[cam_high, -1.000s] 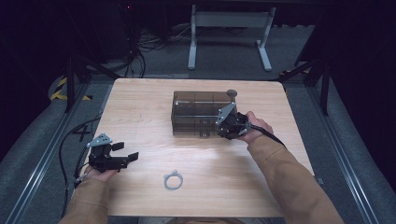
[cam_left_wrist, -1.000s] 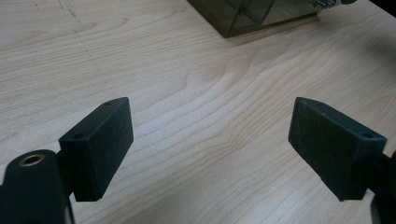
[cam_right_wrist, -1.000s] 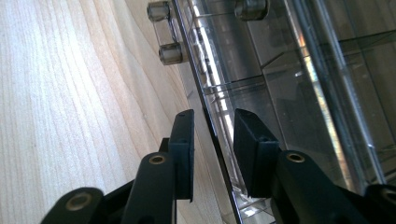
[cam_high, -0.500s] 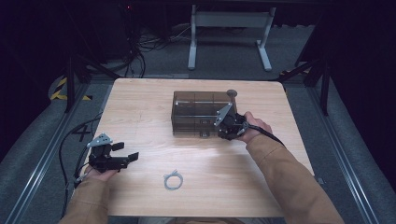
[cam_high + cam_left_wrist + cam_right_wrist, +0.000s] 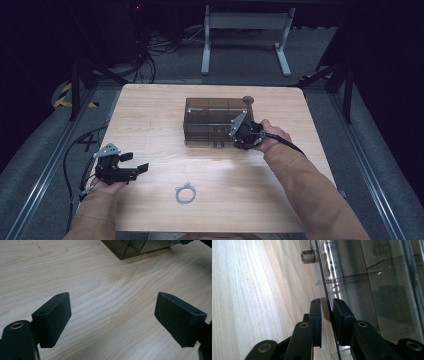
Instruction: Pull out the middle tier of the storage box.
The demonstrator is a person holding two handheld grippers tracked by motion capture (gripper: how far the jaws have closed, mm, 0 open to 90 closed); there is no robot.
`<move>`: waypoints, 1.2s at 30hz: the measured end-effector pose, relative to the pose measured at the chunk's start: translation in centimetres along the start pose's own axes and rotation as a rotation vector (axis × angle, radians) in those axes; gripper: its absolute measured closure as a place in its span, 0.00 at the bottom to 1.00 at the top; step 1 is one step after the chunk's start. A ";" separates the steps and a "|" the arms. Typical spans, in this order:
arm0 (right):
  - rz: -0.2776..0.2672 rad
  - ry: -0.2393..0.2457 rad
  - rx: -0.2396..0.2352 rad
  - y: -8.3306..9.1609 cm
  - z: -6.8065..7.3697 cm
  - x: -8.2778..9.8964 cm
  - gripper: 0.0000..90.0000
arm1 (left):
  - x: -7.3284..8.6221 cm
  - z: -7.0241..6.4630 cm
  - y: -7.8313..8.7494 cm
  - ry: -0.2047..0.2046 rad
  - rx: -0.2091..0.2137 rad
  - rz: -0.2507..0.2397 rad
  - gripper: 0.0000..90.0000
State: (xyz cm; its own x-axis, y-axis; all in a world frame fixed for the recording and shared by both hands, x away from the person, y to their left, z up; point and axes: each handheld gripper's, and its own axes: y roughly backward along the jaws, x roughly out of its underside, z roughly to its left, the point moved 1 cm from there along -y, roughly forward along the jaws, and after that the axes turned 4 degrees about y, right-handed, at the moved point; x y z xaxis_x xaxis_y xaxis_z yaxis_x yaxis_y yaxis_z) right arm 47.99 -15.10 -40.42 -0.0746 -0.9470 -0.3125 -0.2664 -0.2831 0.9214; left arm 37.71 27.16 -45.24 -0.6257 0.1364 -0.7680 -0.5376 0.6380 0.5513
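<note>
A smoky transparent box (image 5: pixel 212 120) is seen lying on the worktop (image 5: pixel 150 115), its long axis running left to right across the high view; its latched front face is turned toward the person; the right tool (image 5: pixel 244 136) is set against the box's near right corner, and its jaws, lately closing, are clamped on a thin edge of the box's wall (image 5: pixel 329 312); the left tool (image 5: pixel 131 167) is held well to the box's near left, jaws wide apart over bare wood; a small wire ring (image 5: pixel 185 193) lies nearer the person than the box.
</note>
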 end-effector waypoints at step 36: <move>0.041 0.067 -0.041 1.0 2.0 -0.1 0.91 | -0.1 0.0 -0.2 0.001 0.004 0.006 0.16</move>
State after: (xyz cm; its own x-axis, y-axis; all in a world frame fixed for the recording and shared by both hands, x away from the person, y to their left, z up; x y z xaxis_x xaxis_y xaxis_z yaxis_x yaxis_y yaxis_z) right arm 45.79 -15.02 -39.94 -0.0201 -0.9655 -0.2596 -0.2249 -0.2487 0.9421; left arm 37.82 27.04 -45.28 -0.6294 0.1389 -0.7646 -0.5321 0.6401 0.5543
